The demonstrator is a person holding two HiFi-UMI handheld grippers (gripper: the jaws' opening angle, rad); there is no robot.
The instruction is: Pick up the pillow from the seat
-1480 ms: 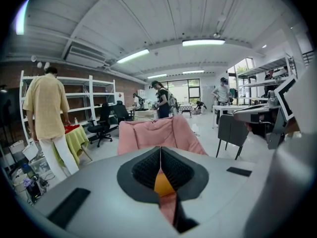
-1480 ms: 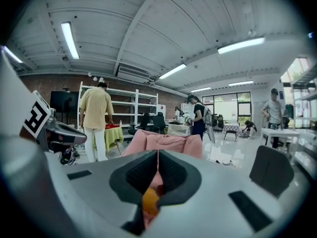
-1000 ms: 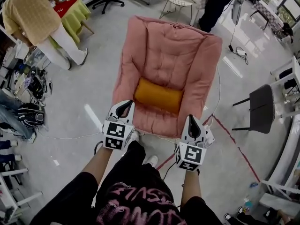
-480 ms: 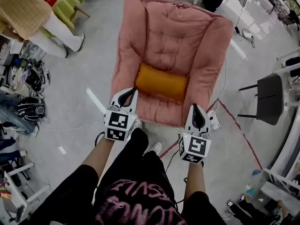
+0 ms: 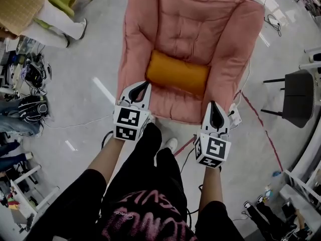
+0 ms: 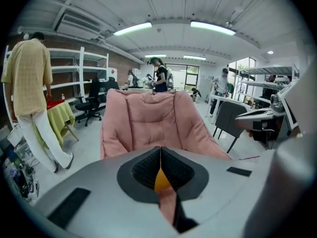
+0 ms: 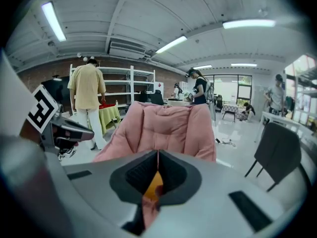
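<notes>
Two claws pinched shut and empty: left claw (image 5: 141, 87) and right claw (image 5: 215, 109), poised at the near edge of the pink armchair (image 5: 193, 19), one toward each near corner. Just beyond them, crosswise on the seat (image 5: 170, 107): the orange pillow (image 5: 178, 74), untouched and not yet lifted. Approach step, by the look of it. Next, probably: open both wide, reach farther to the pillow's left and right ends, close, lift.

A pink armchair (image 5: 190, 24) stands on the grey floor (image 5: 95, 54), an orange pillow (image 5: 178, 74) lying across its seat.
</notes>
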